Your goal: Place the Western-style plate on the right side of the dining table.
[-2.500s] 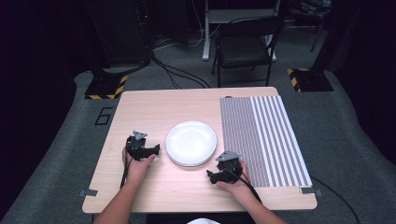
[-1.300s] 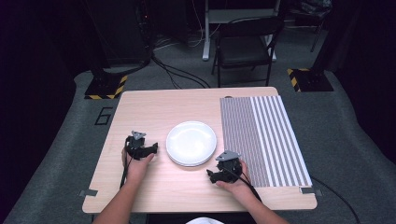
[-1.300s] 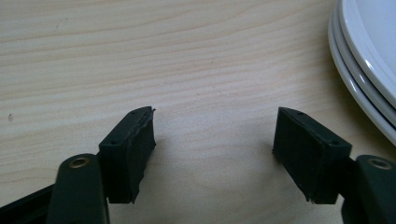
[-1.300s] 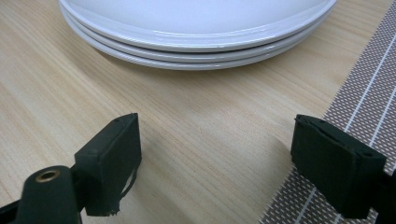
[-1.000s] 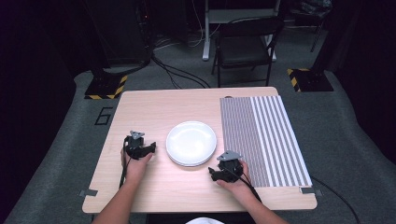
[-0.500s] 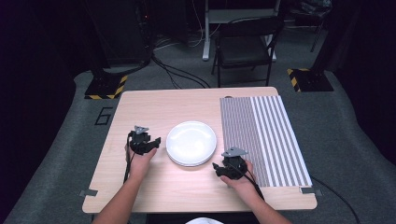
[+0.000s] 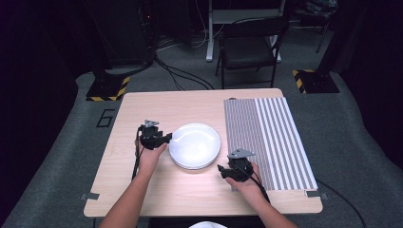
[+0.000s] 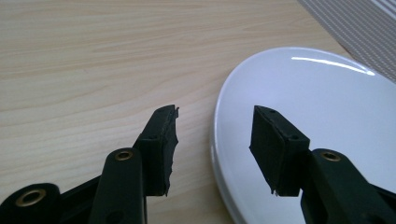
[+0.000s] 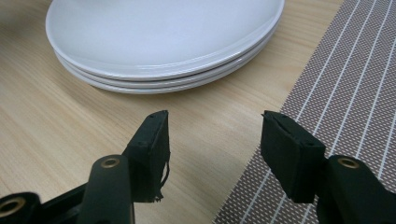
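A stack of three white plates (image 7: 195, 145) sits mid-table on the light wooden table (image 7: 190, 104). My left gripper (image 7: 166, 138) is at the stack's left edge. In the left gripper view its jaws (image 8: 215, 116) have just been closing and straddle the top plate's rim (image 8: 327, 102), one over wood and one over the plate, with neither pad touching. My right gripper (image 7: 221, 170) is at the stack's near right. Its jaws (image 9: 212, 122) have also just been closing, with nothing between them and only bare table beneath. The plates (image 9: 163, 32) lie just beyond them.
A grey striped placemat (image 7: 266, 137) covers the table's right part and reaches under the right gripper's right jaw (image 9: 345, 79). Beyond the table stand a black chair (image 7: 249, 47), floor cables (image 7: 180, 78) and hazard-striped stand feet (image 7: 107, 88).
My left gripper has moved right and a little up, to the plates' rim. The jaws of both grippers stand narrower than before. The right hand has hardly shifted.
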